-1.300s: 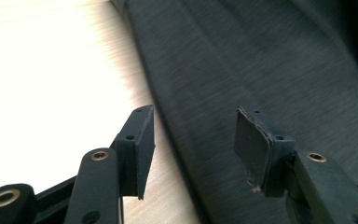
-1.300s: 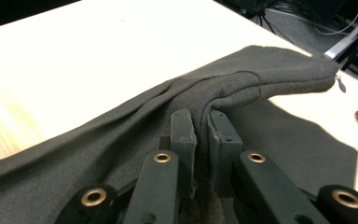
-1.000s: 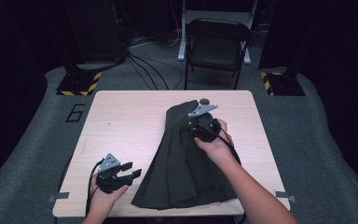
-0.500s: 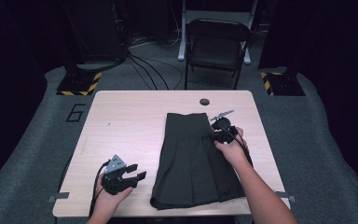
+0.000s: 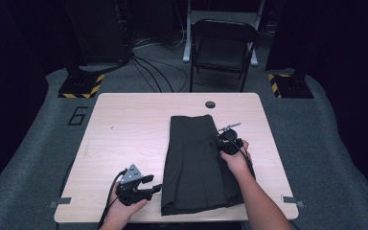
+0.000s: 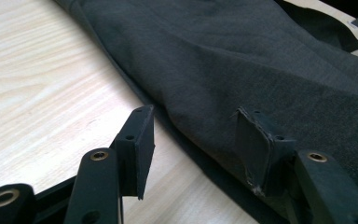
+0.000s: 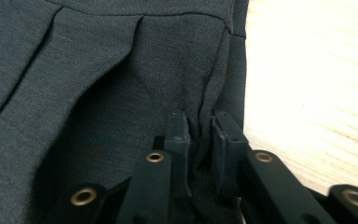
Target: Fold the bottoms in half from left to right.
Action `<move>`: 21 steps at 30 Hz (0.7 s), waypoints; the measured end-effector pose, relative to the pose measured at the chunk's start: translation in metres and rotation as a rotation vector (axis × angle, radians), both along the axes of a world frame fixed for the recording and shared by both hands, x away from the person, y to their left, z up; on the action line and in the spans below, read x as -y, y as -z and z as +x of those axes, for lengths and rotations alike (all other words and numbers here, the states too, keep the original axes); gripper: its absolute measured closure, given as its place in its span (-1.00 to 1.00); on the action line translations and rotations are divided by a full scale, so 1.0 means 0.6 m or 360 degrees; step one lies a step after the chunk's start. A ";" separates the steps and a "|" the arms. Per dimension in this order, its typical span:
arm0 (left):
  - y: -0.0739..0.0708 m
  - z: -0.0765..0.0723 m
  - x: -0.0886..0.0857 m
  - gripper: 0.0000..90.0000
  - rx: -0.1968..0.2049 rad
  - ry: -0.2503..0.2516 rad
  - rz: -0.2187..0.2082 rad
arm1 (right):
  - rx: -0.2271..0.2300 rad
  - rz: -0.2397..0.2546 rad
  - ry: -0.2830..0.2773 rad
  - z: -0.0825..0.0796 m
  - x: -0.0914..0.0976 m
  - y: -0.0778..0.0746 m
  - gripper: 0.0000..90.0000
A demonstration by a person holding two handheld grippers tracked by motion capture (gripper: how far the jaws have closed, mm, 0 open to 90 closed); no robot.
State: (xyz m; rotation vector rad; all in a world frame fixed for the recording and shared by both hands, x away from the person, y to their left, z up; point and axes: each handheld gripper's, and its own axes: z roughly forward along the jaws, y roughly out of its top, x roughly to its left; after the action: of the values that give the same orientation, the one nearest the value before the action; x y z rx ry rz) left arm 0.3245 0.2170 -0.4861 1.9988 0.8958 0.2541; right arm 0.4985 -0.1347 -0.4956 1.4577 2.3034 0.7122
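A dark grey pleated skirt (image 5: 194,163) lies flat on the pale wooden table (image 5: 124,124), waistband away from the person. My right gripper (image 5: 224,138) rests at the skirt's right edge near the waistband. In the right gripper view its jaws (image 7: 199,126) have just been opening, and a small ridge of the skirt (image 7: 98,84) still stands between the pads. My left gripper (image 5: 155,183) sits low by the near left corner of the hem. Its jaws (image 6: 196,140) stand open astride the edge of the skirt (image 6: 237,56), one pad over bare wood and one over cloth.
A small dark round hole (image 5: 210,104) marks the table's far edge behind the skirt. A black folding chair (image 5: 223,45) stands beyond the table, with cables on the floor. Bare wood spreads over the table's left half.
The skirt was held up and draped; now it lies flat and straight. The right gripper sank to the table at the skirt's right edge and its jaws parted. The left gripper slid slightly toward the hem.
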 end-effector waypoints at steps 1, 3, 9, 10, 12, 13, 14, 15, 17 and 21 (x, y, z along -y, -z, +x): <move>0.001 -0.001 0.002 0.05 -0.0012 -0.0003 -0.0009 | 0.0014 0.0001 0.0002 -0.001 0.000 0.000 0.51; 0.001 -0.001 0.002 0.05 -0.0011 -0.0003 -0.0010 | 0.0017 0.0037 0.0012 -0.005 0.004 -0.005 0.40; -0.001 -0.001 0.000 0.05 -0.0002 -0.0020 -0.0016 | 0.0137 0.0079 -0.0051 -0.042 0.026 -0.037 0.28; -0.001 0.000 -0.002 0.05 0.0002 -0.0009 -0.0004 | 0.0137 0.0079 -0.0051 -0.042 0.026 -0.037 0.28; -0.002 0.000 -0.003 0.05 0.0010 -0.0018 -0.0006 | 0.0176 0.0088 -0.0076 -0.062 0.034 -0.046 0.29; -0.003 0.001 -0.005 0.05 -0.0001 -0.0009 0.0000 | 0.0204 0.0107 -0.0080 -0.079 0.041 -0.050 0.29; -0.002 0.000 -0.003 0.05 0.0007 -0.0034 -0.0012 | 0.0210 0.0120 -0.0084 -0.089 0.044 -0.052 0.29; -0.002 0.000 -0.003 0.05 0.0007 -0.0034 -0.0012 | 0.0223 0.0133 -0.0071 -0.101 0.047 -0.053 0.29; -0.003 0.001 -0.004 0.04 0.0007 -0.0031 -0.0011 | 0.0238 0.0134 -0.0079 -0.108 0.051 -0.054 0.29; -0.003 0.001 -0.003 0.04 0.0011 -0.0038 -0.0009 | 0.0249 0.0149 -0.0088 -0.156 0.066 -0.053 0.29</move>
State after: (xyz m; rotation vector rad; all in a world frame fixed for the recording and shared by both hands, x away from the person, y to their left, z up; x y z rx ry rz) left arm 0.3250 0.2188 -0.4846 1.9821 0.9156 0.2717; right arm 0.4047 -0.1745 -0.4641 1.3306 2.2251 0.9265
